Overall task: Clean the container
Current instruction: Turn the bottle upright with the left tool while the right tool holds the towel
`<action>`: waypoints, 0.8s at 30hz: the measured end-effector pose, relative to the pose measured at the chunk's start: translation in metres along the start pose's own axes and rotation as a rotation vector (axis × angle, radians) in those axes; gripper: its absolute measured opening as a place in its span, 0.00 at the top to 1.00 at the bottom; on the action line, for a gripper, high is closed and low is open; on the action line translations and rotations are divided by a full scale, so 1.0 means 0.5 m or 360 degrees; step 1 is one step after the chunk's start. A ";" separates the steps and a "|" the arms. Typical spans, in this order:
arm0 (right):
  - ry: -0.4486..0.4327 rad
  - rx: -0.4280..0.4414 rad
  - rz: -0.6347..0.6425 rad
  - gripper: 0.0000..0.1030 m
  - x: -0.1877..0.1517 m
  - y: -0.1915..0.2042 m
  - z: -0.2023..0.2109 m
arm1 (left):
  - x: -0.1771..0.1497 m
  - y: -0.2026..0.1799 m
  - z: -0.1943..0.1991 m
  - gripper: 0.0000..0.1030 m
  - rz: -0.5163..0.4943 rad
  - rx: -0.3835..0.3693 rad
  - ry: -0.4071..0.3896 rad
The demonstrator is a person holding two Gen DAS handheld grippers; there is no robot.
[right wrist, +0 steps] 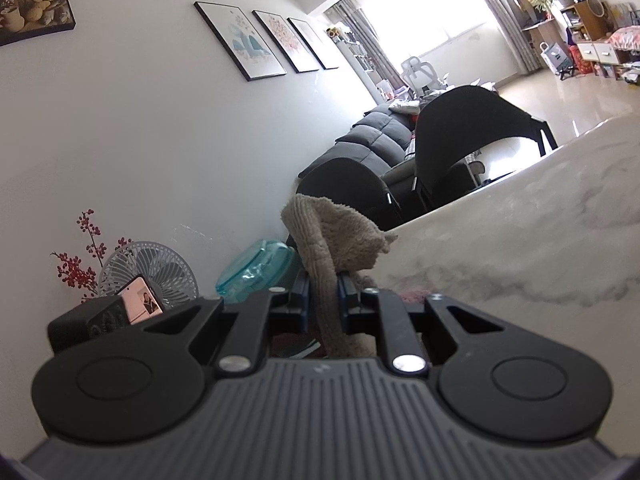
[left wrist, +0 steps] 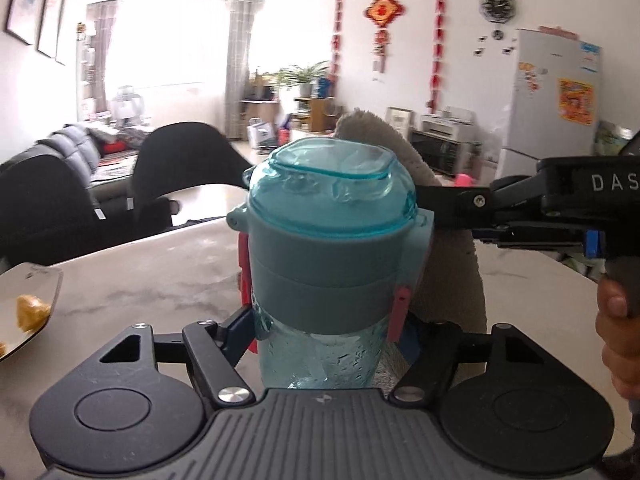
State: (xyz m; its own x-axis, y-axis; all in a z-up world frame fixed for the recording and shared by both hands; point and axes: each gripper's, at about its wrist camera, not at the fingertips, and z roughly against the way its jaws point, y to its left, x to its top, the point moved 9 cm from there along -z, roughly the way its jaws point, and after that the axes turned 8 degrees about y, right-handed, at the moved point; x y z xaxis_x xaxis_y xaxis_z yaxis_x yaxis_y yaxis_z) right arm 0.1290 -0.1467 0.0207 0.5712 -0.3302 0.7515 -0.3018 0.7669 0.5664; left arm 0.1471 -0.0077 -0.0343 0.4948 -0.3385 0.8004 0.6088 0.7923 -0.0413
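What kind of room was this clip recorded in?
Most likely the open living and dining area of a home. A dark grey cushioned sofa stands under framed prints, a white fridge with stickers is against the far wall, and the work happens on a pale marble-look table.

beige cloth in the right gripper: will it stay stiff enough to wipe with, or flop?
Probably flops: the beige cloth folds over above the right gripper, shut on it, and hangs limp below. Its looped terry surface should grip rather than slip. Looks light; pushed against the teal container, it would likely buckle.
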 end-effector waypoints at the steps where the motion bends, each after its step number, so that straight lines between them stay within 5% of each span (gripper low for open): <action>1: 0.0004 0.0003 0.0000 0.86 -0.002 0.002 -0.002 | -0.001 -0.002 0.003 0.30 0.0013 0.0038 0.0000; 7: 0.0047 0.0046 0.0030 0.86 -0.010 0.020 -0.024 | -0.007 0.002 0.026 0.31 0.0205 0.0259 -0.0001; 13: 0.0084 0.0058 0.0033 0.86 -0.017 0.023 -0.037 | -0.012 0.006 0.043 0.31 0.0334 0.0349 -0.0024; 24: 0.0094 0.0074 0.0015 0.86 -0.025 0.012 -0.031 | -0.025 -0.030 0.041 0.24 0.0105 0.0252 -0.0081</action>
State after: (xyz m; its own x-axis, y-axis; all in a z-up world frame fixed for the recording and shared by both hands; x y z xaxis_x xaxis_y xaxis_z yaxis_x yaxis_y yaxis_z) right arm 0.1317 -0.1295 0.0097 0.6118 -0.2889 0.7364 -0.3415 0.7432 0.5753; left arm 0.1191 -0.0048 -0.0314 0.4962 -0.2602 0.8283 0.4686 0.8834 -0.0033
